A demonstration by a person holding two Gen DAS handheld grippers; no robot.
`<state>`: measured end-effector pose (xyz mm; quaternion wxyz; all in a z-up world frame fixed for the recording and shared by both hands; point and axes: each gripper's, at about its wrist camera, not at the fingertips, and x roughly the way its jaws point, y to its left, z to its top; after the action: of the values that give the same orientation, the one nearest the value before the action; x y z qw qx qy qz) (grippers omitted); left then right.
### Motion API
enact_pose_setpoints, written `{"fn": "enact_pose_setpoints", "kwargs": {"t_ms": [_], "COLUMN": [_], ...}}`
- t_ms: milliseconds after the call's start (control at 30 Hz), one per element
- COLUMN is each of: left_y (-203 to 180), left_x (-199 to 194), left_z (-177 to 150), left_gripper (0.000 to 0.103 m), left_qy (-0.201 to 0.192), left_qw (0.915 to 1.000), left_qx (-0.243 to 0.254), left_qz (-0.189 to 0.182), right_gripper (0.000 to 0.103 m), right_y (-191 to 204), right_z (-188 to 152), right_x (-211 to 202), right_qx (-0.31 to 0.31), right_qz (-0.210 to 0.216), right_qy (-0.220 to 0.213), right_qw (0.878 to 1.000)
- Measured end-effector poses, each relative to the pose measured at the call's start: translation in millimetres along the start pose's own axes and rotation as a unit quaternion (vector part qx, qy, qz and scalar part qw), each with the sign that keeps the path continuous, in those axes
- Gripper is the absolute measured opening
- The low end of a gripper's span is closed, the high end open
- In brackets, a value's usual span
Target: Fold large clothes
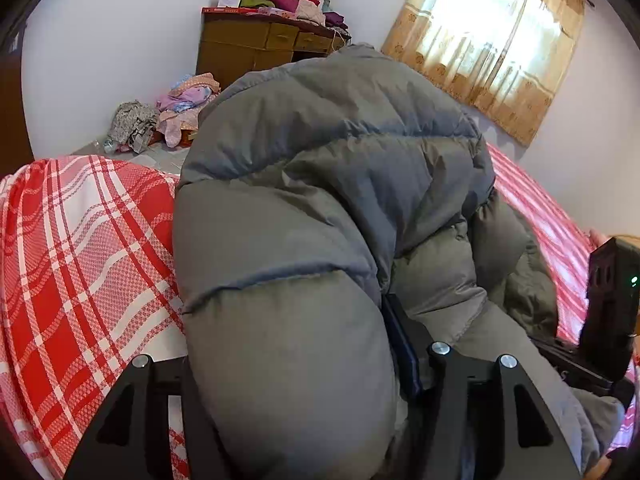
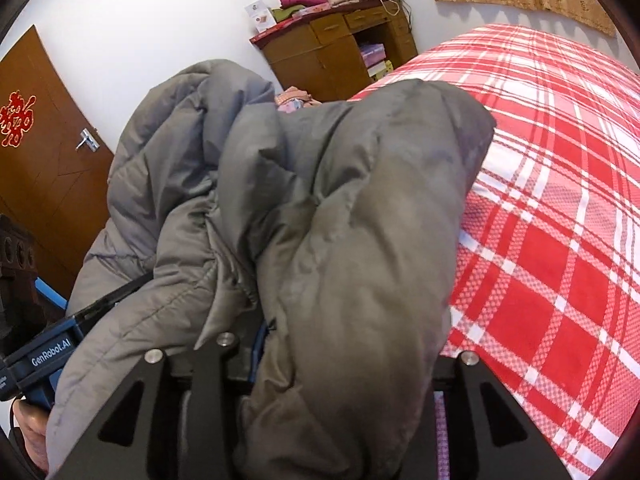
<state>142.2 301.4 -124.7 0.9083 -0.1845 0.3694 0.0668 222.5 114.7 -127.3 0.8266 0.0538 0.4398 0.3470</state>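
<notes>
A grey padded jacket (image 1: 332, 184) lies bunched on the red and white checked bed cover (image 1: 80, 248). In the left wrist view a thick puffy fold fills the gap of my left gripper (image 1: 288, 364), whose blue pad (image 1: 404, 344) presses on the fabric. The right wrist view shows another thick fold of the jacket (image 2: 360, 220) wedged in my right gripper (image 2: 344, 360), hiding its fingertips. Both tools hold the jacket close together at its near edge. The right tool's black body (image 1: 608, 304) shows at the right edge, and the left tool's blue body (image 2: 40, 344) at the lower left.
A wooden cabinet (image 1: 256, 44) piled with clothes and boxes stands against the far wall, with a heap of clothes (image 1: 176, 112) on the floor beside it. A curtained window (image 1: 488, 40) is at the right. A brown door (image 2: 48, 152) stands left. The bed cover (image 2: 560, 200) stretches right.
</notes>
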Motion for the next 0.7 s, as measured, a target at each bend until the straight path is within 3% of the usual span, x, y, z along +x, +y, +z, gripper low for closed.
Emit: {"fn": "enact_pose_setpoints", "kwargs": {"t_ms": [67, 133, 167, 233, 333, 467, 567, 667, 700], "left_y": [-6, -6, -5, -1, -3, -6, -11, -20, -21], "left_x": [-3, -4, -3, -2, -4, -7, -8, -8, -8], "left_z": [-3, -3, -2, -2, -2, -8, -9, -8, -8], "left_gripper": [0.061, 0.061, 0.061, 0.061, 0.061, 0.061, 0.061, 0.062, 0.062], "left_qy": [0.001, 0.002, 0.002, 0.000, -0.004, -0.008, -0.010, -0.011, -0.011], "left_qw": [1.0000, 1.0000, 1.0000, 1.0000, 1.0000, 1.0000, 0.9997, 0.9989, 0.9986], "left_qx": [0.005, 0.005, 0.002, -0.003, -0.004, 0.001, 0.012, 0.029, 0.033], "left_qz": [0.003, 0.002, -0.001, -0.006, -0.006, 0.002, 0.017, 0.034, 0.039], "right_gripper": [0.063, 0.084, 0.087, 0.087, 0.086, 0.067, 0.064, 0.064, 0.064], "right_y": [16, 7, 2, -8, -11, 9, 42, 72, 80], "right_z": [12, 6, 6, 5, 7, 28, 51, 64, 66], "right_x": [-2, -15, -27, -53, -99, -138, -136, -103, -88], "right_qx": [0.002, 0.014, 0.027, 0.053, 0.060, 0.062, 0.064, 0.069, 0.061], "right_qz": [-0.027, -0.045, -0.043, -0.032, -0.067, -0.059, -0.046, -0.009, -0.023], "right_qy": [0.001, 0.010, 0.009, -0.010, -0.047, -0.078, -0.089, -0.067, -0.058], "right_qw": [1.000, 0.999, 0.999, 0.998, 0.995, 0.993, 0.993, 0.995, 0.996]}}
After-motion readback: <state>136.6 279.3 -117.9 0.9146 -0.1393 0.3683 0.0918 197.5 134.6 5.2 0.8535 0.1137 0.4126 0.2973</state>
